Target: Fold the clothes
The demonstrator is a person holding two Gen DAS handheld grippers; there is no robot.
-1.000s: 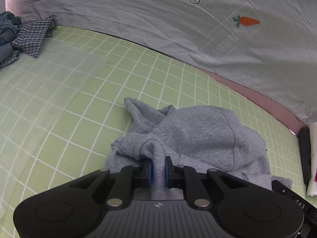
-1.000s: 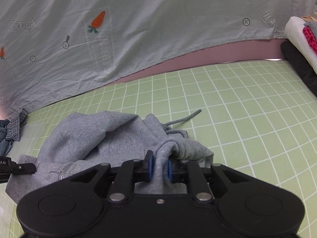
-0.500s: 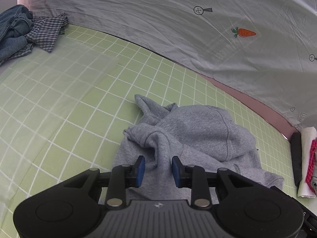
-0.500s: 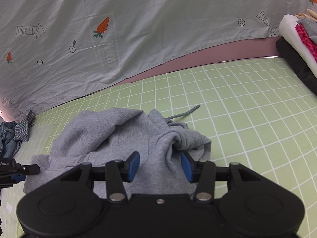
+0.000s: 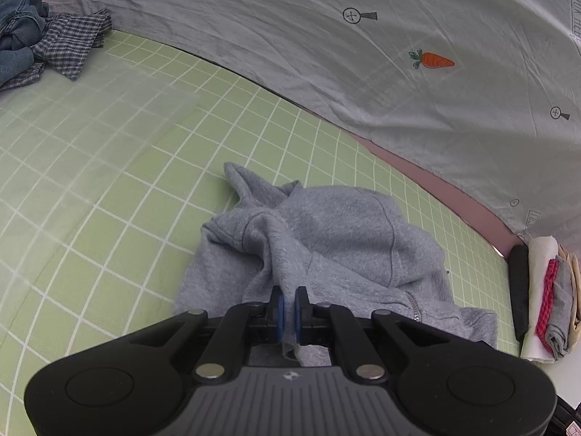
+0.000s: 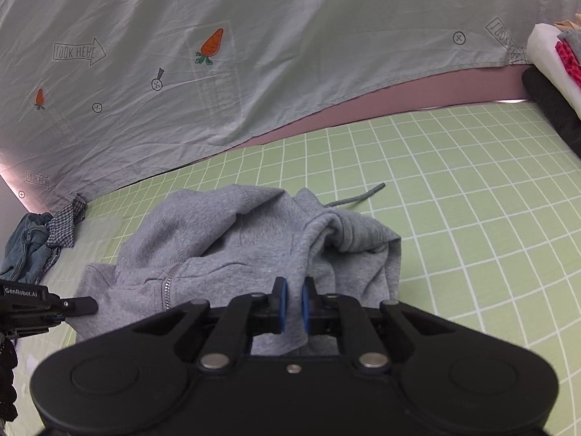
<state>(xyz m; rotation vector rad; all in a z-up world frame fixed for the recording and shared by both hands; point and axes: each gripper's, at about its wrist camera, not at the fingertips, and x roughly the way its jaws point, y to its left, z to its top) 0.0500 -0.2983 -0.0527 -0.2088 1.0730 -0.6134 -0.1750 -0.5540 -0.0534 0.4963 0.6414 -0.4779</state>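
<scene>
Green grid-lined sheeting covers the tabletop (image 5: 109, 189), and behind it hangs a pale grey sheet (image 5: 326, 54) printed with carrots and small arrow marks. At the middle of the tabletop lies a crumpled grey zip hoodie (image 5: 345, 239), the landmark for everything else.

Nearest the camera, at the hoodie's near edge, the left claw (image 5: 287, 309) is clamping down on a raised ridge of the grey fabric: its blue pads (image 5: 279, 310) stand almost together with only the cloth between them, and the fabric is drawn up tight into the grip.

Seen from the right wrist, the right claw (image 6: 293, 305) is likewise closing on a fold of the hoodie (image 6: 254, 247) at its near edge, blue pads pressed against the bunched cloth on both sides. A drawstring (image 6: 357, 198) trails out from the hoodie's far side onto the green grid. The tip of the left claw's housing shows at the hoodie's left edge.

Far left of the hoodie sits a heap of denim and checked cloth (image 5: 47, 47). Far right of it stands a stack of folded clothes (image 5: 544, 298).
</scene>
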